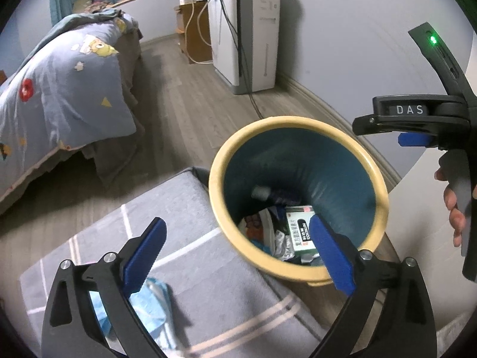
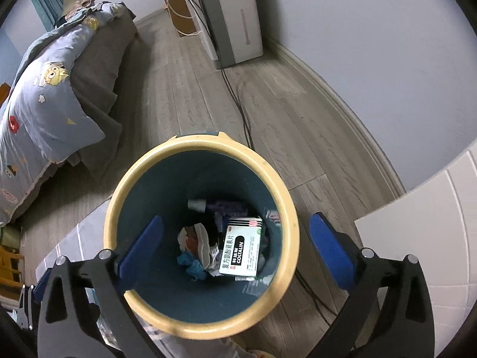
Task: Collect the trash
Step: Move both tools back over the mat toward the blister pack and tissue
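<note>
One bin, yellow-rimmed and blue inside, is seen on the floor beside a grey cushion. Inside it, one white medicine box, one small bottle and several crumpled wrappers are seen. The left gripper is held over the cushion and the bin's rim, its two fingers spread with nothing between them. The right gripper is held above the bin, its two fingers likewise spread and empty. One blue wrapper lies on the cushion. One bed is visible.
</note>
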{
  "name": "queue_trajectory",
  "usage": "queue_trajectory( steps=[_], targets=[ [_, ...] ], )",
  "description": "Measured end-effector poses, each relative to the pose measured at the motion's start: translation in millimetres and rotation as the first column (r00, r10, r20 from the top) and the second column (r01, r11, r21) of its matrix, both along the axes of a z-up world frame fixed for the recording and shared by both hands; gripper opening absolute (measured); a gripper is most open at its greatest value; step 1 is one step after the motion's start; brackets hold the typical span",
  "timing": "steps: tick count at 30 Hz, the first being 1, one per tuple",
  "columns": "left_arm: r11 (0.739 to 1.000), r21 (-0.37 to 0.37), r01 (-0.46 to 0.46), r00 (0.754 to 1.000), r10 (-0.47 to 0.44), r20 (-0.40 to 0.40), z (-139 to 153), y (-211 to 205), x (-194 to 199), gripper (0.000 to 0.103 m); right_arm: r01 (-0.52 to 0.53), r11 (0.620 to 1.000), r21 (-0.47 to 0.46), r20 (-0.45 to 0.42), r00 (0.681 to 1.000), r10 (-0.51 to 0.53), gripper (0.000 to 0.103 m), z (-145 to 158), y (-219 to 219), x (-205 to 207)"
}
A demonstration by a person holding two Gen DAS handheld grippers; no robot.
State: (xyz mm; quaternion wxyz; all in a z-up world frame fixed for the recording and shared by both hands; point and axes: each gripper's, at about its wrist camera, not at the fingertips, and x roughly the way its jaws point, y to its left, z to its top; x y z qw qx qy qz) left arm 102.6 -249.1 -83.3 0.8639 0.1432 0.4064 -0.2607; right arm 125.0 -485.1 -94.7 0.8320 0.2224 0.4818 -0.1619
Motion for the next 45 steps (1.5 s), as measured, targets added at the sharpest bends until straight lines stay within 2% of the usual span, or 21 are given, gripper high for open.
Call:
queue_trajectory(
  steps=[6,12,17,22,26,31,37,40,42,45],
  targets=[
    [1.0,-0.01,-0.02,1.0,0.02,0.024,25,26,-14,0.096,-0.028,1.0,0.013,0.0,1.0,0.028,0.097,12,17,-12],
    [0.997,-0.011,-0.081,0.995,0.082,0.056,48,77,-30,0.097,-0.085,0.996,0.002,0.01,0.996,0.085,0.097,26,46,-17],
    [0.985,-0.004,-0.173,0.984,0.173,0.046,52,127,-37,0.097,-0.141,0.99,0.002,0.03,0.99,0.141,0.097,39,81,-20],
    [0.963,0.002,-0.268,0.963,0.268,0.036,53,174,-49,0.097,-0.205,0.979,-0.011,0.048,0.977,0.206,0.097,51,123,-26],
    [0.948,0.004,-0.319,0.948,0.319,0.008,45,203,-62,0.097,-0.254,0.967,-0.028,0.031,0.966,0.255,0.097,52,156,-34],
    [0.929,0.03,-0.368,0.926,0.37,-0.079,19,231,-74,0.097,-0.314,0.947,-0.059,-0.005,0.949,0.315,0.097,41,194,-46],
    [0.912,0.058,-0.406,0.909,0.41,-0.079,11,259,-87,0.097,-0.431,0.893,-0.128,-0.078,0.902,0.424,0.097,18,243,-53],
    [0.908,0.062,-0.413,0.901,0.418,-0.117,1,265,-92,0.097,-0.464,0.876,-0.132,-0.127,0.884,0.449,0.097,-2,260,-54],
    [0.911,0.083,-0.403,0.902,0.411,-0.131,-5,265,-92,0.097,-0.47,0.876,-0.109,-0.149,0.879,0.453,0.097,-13,267,-54],
    [0.924,0.133,-0.359,0.918,0.375,-0.129,-12,261,-94,0.097,-0.484,0.872,-0.069,-0.174,0.867,0.467,0.097,-27,280,-53]
  ],
)
